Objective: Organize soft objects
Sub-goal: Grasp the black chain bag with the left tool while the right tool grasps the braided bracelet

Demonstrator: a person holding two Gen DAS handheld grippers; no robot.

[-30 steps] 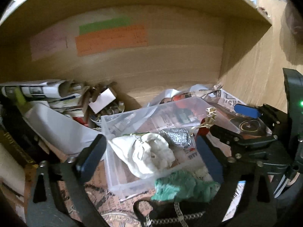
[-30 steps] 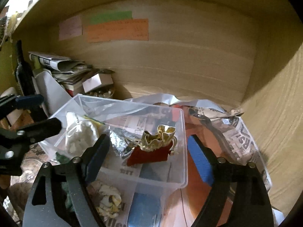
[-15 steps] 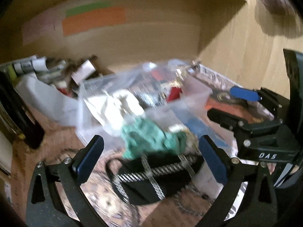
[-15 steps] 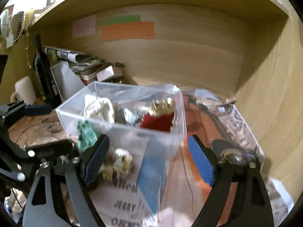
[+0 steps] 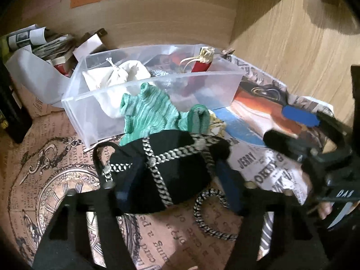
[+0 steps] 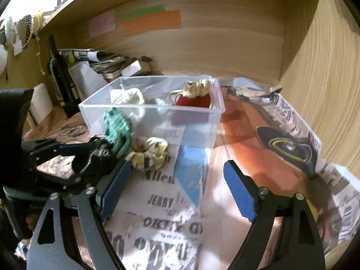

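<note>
My left gripper [image 5: 177, 180] is closed around a black pouch with a grey cord [image 5: 164, 168] on the papered table. A green knitted piece [image 5: 153, 112] lies just behind it against the clear plastic box [image 5: 94, 114]. The box holds a white drawstring bag [image 5: 121, 74], a silver pouch and a red pouch with gold trim [image 5: 202, 63]. A yellow patterned scrunchie [image 6: 150, 153] lies in front of the box. My right gripper [image 6: 175, 189] is open and empty above the newspaper, to the right of the left gripper [image 6: 94, 155].
A dark bottle [image 6: 58, 74] and a stack of papers and boxes [image 6: 99, 60] stand at the back left. Wooden walls [image 6: 326, 67] close the back and right side. Newspaper [image 6: 171, 225] covers the table.
Both grippers have pulled back from the box. My left gripper has dropped to the black pouch and closed on it. My right gripper stays open.
</note>
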